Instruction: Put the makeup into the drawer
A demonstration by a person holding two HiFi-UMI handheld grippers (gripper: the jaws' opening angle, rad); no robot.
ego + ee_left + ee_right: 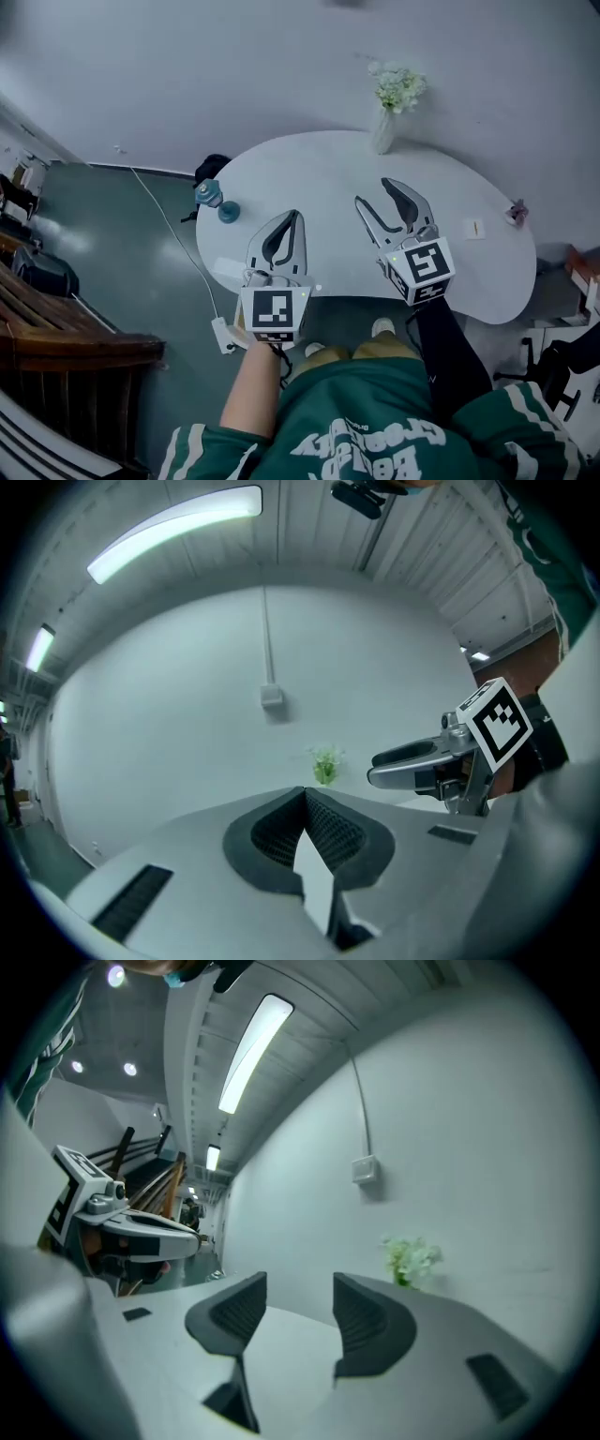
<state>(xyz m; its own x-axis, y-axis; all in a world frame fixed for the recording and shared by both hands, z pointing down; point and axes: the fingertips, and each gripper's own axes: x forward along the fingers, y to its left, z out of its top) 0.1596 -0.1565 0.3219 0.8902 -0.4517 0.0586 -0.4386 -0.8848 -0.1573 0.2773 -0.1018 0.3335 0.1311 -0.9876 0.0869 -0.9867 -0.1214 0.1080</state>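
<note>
In the head view both grippers hover level over the near half of a white rounded table [328, 169]. My left gripper [295, 216] has its jaw tips together with nothing held; its own view shows the same for the left gripper [305, 791]. My right gripper [373, 191] stands open and empty, as the right gripper [300, 1283] also shows in its own view. A small pinkish item [516, 212] lies near the table's right edge, and a blue object [216, 199] sits at the left edge. No drawer is in view.
A white vase of pale flowers [384, 131] stands at the table's far edge by the wall. A small white card [474, 228] lies at the right. Dark wooden furniture [56, 319] fills the left. A cable [178, 234] runs over the floor to a power strip [223, 333].
</note>
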